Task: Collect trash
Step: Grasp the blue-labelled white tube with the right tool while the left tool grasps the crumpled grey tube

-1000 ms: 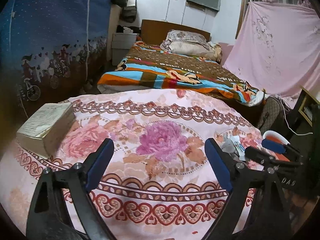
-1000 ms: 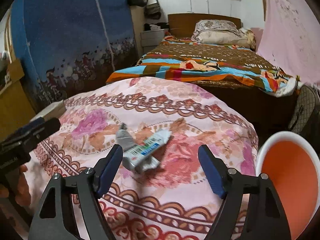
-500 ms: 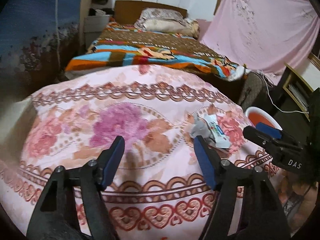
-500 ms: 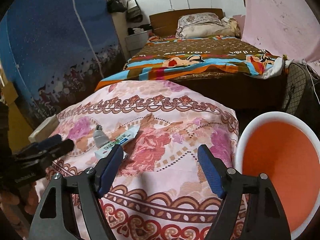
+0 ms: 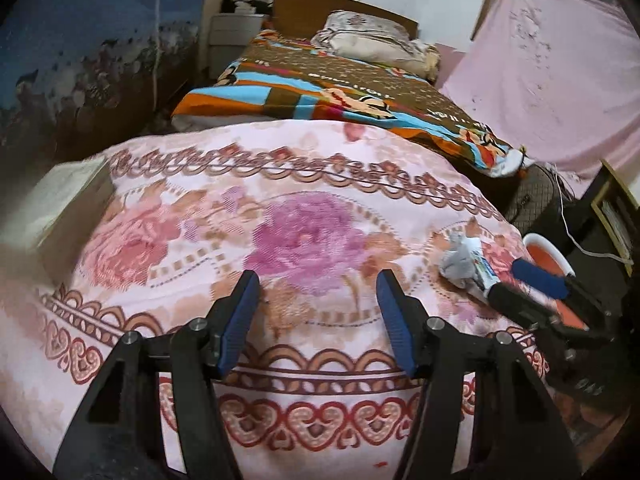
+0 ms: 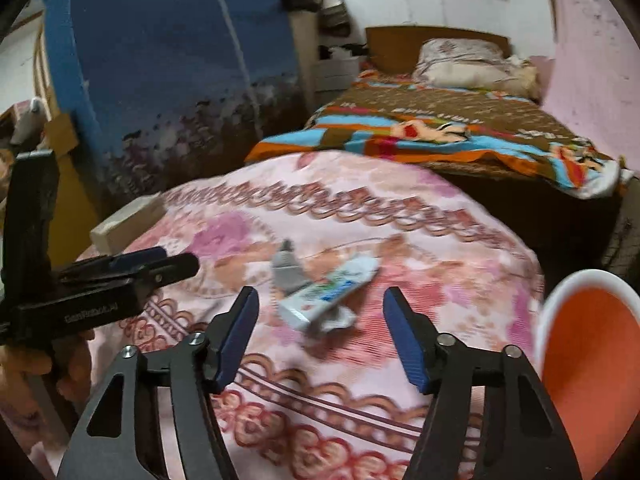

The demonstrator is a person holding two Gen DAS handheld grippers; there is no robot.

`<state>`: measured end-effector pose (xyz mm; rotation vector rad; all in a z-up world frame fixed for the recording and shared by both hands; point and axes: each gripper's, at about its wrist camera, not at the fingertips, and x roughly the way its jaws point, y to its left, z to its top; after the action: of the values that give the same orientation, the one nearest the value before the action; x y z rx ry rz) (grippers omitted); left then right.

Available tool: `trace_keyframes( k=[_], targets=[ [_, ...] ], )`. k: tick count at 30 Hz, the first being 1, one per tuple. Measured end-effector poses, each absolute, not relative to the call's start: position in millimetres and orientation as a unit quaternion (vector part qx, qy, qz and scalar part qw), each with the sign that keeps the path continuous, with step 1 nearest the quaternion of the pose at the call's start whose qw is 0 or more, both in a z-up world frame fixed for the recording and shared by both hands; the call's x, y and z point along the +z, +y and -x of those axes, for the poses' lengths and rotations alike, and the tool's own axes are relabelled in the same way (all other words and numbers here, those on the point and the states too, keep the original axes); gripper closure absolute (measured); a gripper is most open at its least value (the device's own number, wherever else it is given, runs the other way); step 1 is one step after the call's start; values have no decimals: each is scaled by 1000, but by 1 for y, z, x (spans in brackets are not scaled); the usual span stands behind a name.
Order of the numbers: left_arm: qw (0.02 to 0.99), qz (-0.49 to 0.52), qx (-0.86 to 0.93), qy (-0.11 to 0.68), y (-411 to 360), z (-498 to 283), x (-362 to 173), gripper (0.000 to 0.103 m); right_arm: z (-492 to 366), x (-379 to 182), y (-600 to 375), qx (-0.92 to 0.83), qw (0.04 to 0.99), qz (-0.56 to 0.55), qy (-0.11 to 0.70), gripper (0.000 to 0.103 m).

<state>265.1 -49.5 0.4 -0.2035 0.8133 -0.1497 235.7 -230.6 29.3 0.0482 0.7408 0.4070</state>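
Note:
A squeezed white toothpaste tube point(image 6: 329, 294) with a grey crumpled end point(image 6: 285, 267) lies on the pink floral cloth point(image 6: 420, 240). It also shows in the left wrist view point(image 5: 466, 262), at the right. My right gripper point(image 6: 318, 322) is open and empty, just short of the tube, which lies between its fingers' line. My left gripper point(image 5: 318, 304) is open and empty over the cloth's middle. An orange bin with a white rim point(image 6: 588, 356) stands right of the table; it also shows in the left wrist view point(image 5: 548, 254).
A pale book or box point(image 5: 56, 204) lies at the cloth's left edge. A bed with a striped blanket point(image 5: 340, 84) is behind. A pink sheet point(image 5: 560, 80) hangs at the right. A blue curtain point(image 6: 168, 60) hangs at the left.
My right gripper has swung back left to face the tube, with the bin now at the right edge. My left gripper has turned a little left, so the tube sits further right.

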Motion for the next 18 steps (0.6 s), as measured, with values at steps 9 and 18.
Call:
trace_keyframes(
  k=[9, 18],
  targets=[
    [911, 92, -86, 393, -56, -265, 1, 59, -239, 24, -231, 175, 910, -15, 375, 77],
    [902, 95, -155, 392, -77, -265, 3, 59, -234, 24, -265, 142, 914, -38, 377, 77]
  ],
)
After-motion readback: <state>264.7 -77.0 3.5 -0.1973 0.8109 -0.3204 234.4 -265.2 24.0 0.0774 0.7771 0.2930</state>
